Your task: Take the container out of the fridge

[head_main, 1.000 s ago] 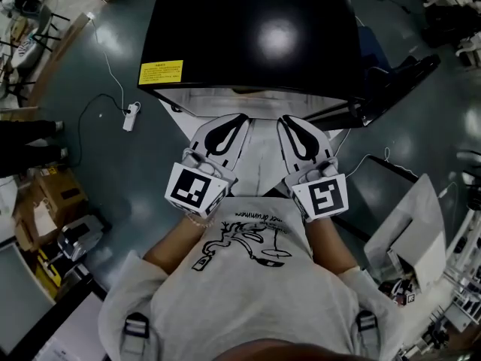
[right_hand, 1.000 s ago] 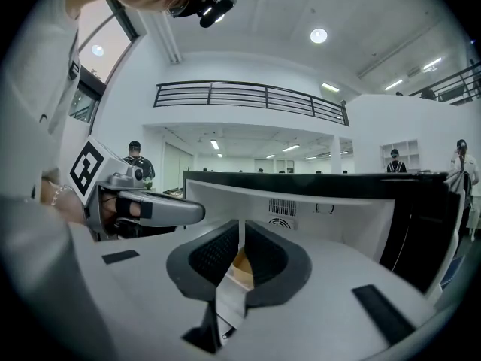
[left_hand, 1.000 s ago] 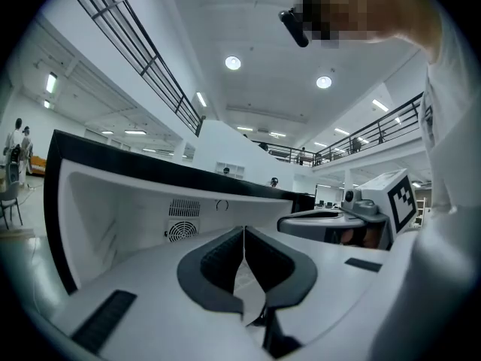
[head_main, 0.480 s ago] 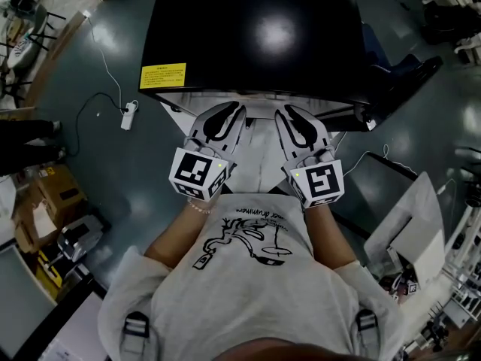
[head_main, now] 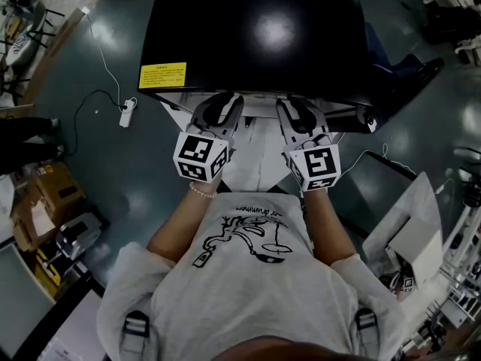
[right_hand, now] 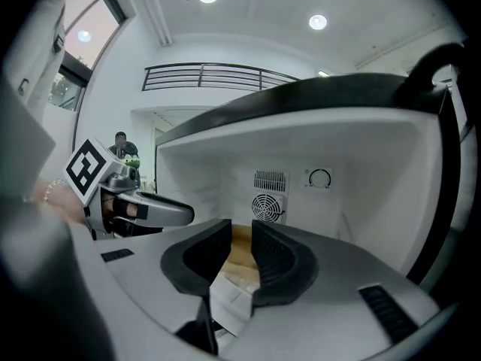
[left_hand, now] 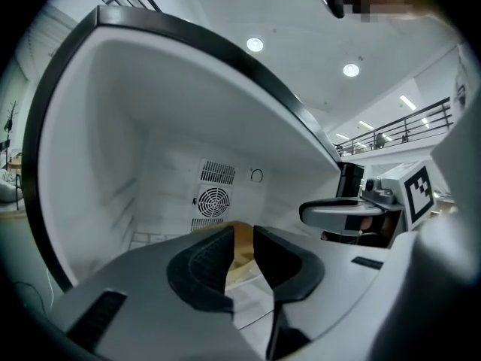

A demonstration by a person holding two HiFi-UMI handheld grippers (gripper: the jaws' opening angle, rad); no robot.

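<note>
container (right_hand: 239, 256) low inside fridge (head_main: 255, 36), dead ahead of left gripper (head_main: 219, 105) and right gripper (head_main: 295, 110) alike, framed ungripped between jaws just now easing apart.

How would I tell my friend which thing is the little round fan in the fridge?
Look at the back wall of the open white fridge. Below a vent of straight slats, and down-left of a dial, sits the fan: the only circle filled with rings.

Container (right_hand: 240, 254) mostly hidden behind fingers (right_hand: 201, 256), fridge (head_main: 255, 36) interior unseen from head view
</note>
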